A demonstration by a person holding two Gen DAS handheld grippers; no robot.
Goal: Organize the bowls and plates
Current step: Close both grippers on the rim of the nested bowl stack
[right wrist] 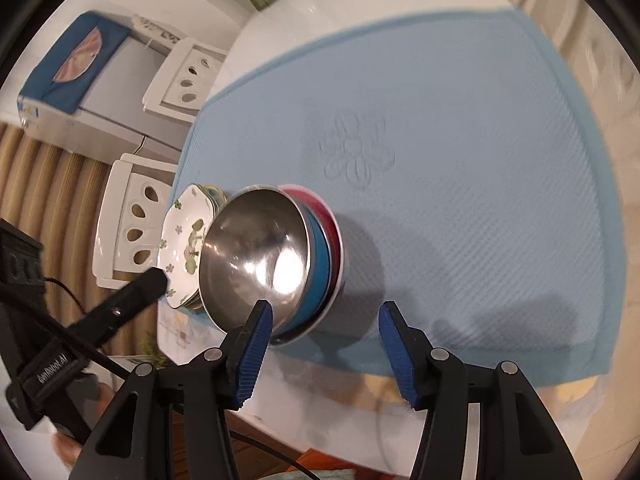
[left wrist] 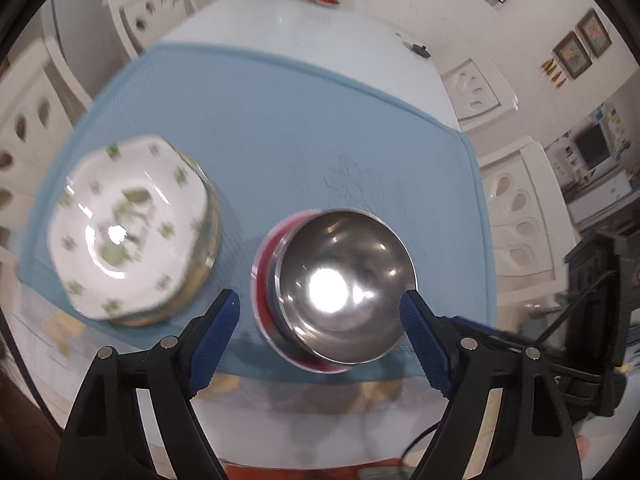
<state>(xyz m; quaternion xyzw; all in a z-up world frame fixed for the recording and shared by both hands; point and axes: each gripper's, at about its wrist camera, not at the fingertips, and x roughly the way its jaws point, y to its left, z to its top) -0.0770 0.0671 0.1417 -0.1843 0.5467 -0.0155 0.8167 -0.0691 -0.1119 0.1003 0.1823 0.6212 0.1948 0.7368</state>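
Left wrist view: left gripper (left wrist: 320, 312) jaws stand wide apart, nothing gripped; the steel bowl (left wrist: 344, 284) sits between the blue pads, right pad close against its rim, left pad clear of it; contact on the right cannot be settled through the blur. Steel bowl is nested on a red bowl (left wrist: 264, 264), the stack near the front edge of the blue mat (left wrist: 320, 120); steel bowl itself is empty, only glare inside. Floral plate (left wrist: 128, 224) lies on top of other plates toward the mat's front left corner, apart from the bowl stack; plate holds nothing. Judgement: bowls and plates appear already sorted into two stacks, so the step in hand looks like letting go of, or settling, the top bowl; next move calls for lifting clear without nudging the stack. Right wrist view: right gripper (right wrist: 326, 340) jaws partly open, empty; left pad just in front of the steel bowl (right wrist: 256, 256), right pad over bare mat (right wrist: 480, 160). Here a blue bowl (right wrist: 318, 264) shows between steel and red bowl (right wrist: 332, 224); three nested, tilt is likely lens effect. Floral plate (right wrist: 184, 240) behind the stack at the mat's left edge; the other gripper's black finger reaches in before it.
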